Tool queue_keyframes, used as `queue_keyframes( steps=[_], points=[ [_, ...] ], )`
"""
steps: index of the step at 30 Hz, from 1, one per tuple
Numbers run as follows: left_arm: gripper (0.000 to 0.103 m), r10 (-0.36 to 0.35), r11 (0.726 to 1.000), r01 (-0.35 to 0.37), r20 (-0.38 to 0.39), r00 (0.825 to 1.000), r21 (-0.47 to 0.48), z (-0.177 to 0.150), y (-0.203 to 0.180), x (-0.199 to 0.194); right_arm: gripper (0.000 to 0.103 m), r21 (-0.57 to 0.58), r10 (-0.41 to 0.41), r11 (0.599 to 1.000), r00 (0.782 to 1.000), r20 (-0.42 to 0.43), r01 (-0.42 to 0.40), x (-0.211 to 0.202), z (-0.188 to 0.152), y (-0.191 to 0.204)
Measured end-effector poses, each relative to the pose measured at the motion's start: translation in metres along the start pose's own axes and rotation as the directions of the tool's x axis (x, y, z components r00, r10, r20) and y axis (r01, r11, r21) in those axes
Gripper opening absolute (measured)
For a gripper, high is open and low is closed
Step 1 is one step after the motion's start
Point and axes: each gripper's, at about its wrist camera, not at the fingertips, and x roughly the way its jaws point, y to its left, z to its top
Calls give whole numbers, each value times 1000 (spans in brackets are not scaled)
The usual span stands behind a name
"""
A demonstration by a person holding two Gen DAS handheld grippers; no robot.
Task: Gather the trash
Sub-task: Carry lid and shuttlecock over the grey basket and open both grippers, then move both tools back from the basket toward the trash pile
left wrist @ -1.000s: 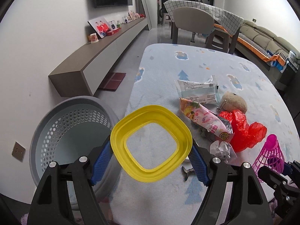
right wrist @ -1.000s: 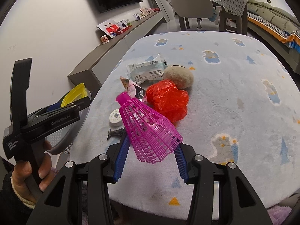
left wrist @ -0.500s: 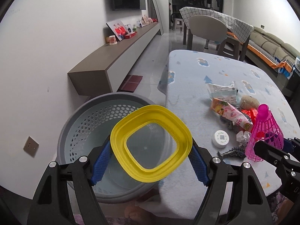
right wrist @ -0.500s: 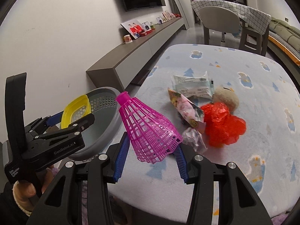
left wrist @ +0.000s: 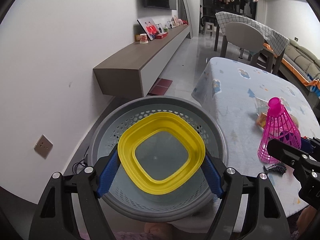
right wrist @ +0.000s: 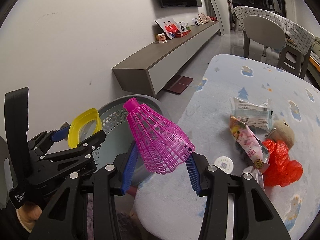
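My left gripper point(left wrist: 161, 173) is shut on a yellow square lid point(left wrist: 138, 140) with a clear middle, held right over the grey perforated basket point(left wrist: 218, 136) beside the table. In the right wrist view the same yellow lid point(right wrist: 73, 131) shows edge-on in the left gripper point(right wrist: 80, 140), above the basket point(right wrist: 114, 118). My right gripper point(right wrist: 161, 172) is shut on a pink plastic mesh shuttlecock point(right wrist: 158, 138), above the table's near left edge next to the basket. The pink shuttlecock point(left wrist: 278, 134) also appears at the right of the left wrist view.
On the pale blue patterned tablecloth point(right wrist: 250, 76) lie a white packet point(right wrist: 252, 112), a colourful snack wrapper point(right wrist: 248, 142), a red plastic bag point(right wrist: 280, 164), a tan fuzzy ball point(right wrist: 284, 134), crumpled foil point(right wrist: 256, 176) and a small white round cap point(right wrist: 224, 163). A low grey wall shelf point(left wrist: 140, 60) runs behind the basket.
Both grippers have swung left off the table: the yellow lid went from over the tablecloth to over the basket, and the shuttlecock followed to the table's edge beside it.
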Motion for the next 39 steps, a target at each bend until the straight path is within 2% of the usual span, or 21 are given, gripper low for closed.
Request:
queue_keyframes(
  steps=[11,21,25,32,39],
  points=[
    [74,48,997,-49,-23,999,-62,-3,30,15,45,-71,65,995,996,-61,-69,43,16,29],
    [75,42,994,-49,-73,996,-98,-5,43,35,46,-100,75,991,990,-118,-87,81,22,36],
    [76,48,993,-57,-84,995,-102,-6,45,38,48,-91,77,992,990,-121,-88,86,23,32],
    [82,66,990,-76,-85,994,-116,-5,49,39,62,-90,67,993,993,-102,-76,84,25,30],
    [83,77,989,-86,-79,994,-120,-6,51,37,62,-89,59,994,994,-94,-67,81,22,31]
  ],
)
